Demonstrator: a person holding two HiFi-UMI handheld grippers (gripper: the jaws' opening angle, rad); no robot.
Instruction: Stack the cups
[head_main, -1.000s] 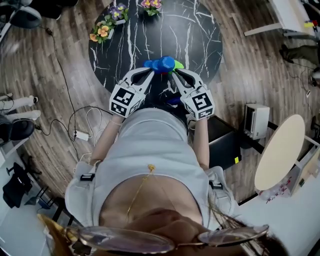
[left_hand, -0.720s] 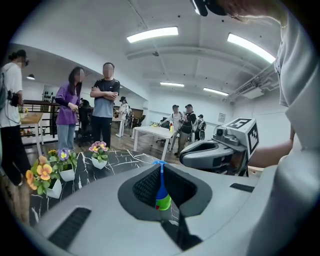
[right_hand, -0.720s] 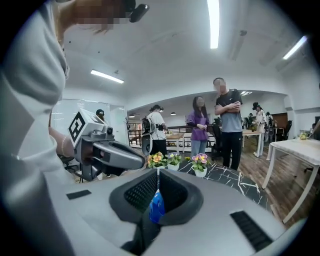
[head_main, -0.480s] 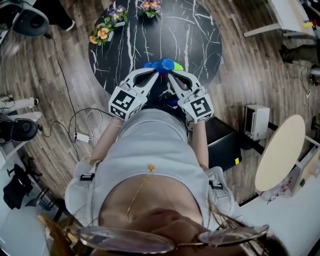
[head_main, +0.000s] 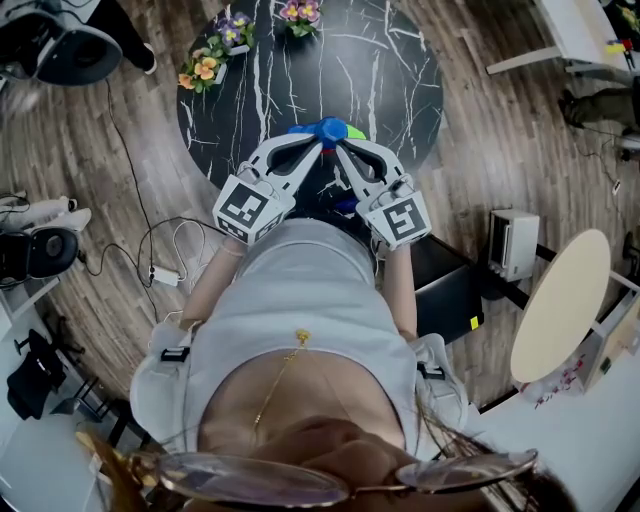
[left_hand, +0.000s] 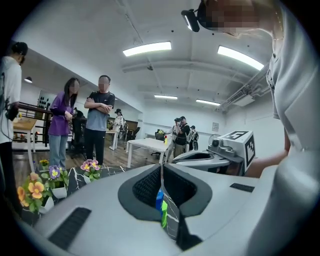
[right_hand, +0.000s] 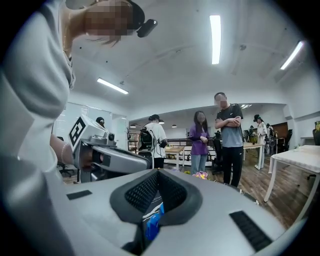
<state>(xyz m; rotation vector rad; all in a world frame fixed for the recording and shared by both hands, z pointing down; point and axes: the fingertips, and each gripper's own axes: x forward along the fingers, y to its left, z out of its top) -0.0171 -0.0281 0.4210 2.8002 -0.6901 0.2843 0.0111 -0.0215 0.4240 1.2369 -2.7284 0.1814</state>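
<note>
Left claw (head_main: 314, 143) reaches up from the lower left toward the middle of the head view, its marker cube (head_main: 248, 205) just above the person's grey top, and its tips rest against the blue cup (head_main: 328, 128) near the lower edge of the round black marbled worktop (head_main: 380, 70). In the left gripper view, this claw (left_hand: 160, 166) is drawn almost closed. The dark pads (left_hand: 145, 187) meet at the tips and leave only a thin slit. Through that slit show a sliver of the blue cup (left_hand: 158, 200) and a sliver of the green cup (left_hand: 163, 212), with marbled surface beside them; whether the tips pinch anything cannot be told. The right claw (head_main: 340, 148) comes in from the lower right, mirroring the left, and its tips also reach the blue cup. The green cup (head_main: 356, 131) peeks out just right of the blue one. In the right gripper view, this claw (right_hand: 158, 172) is narrowed to a slit as well, and the glossy blue cup (right_hand: 151, 225) fills the lower part of the gap between the pads, apparently gripped there. Two small flower pots stand well apart from the cups at the top of the head view, one at upper left (head_main: 205, 65) and one at the top edge (head_main: 303, 12).
</note>
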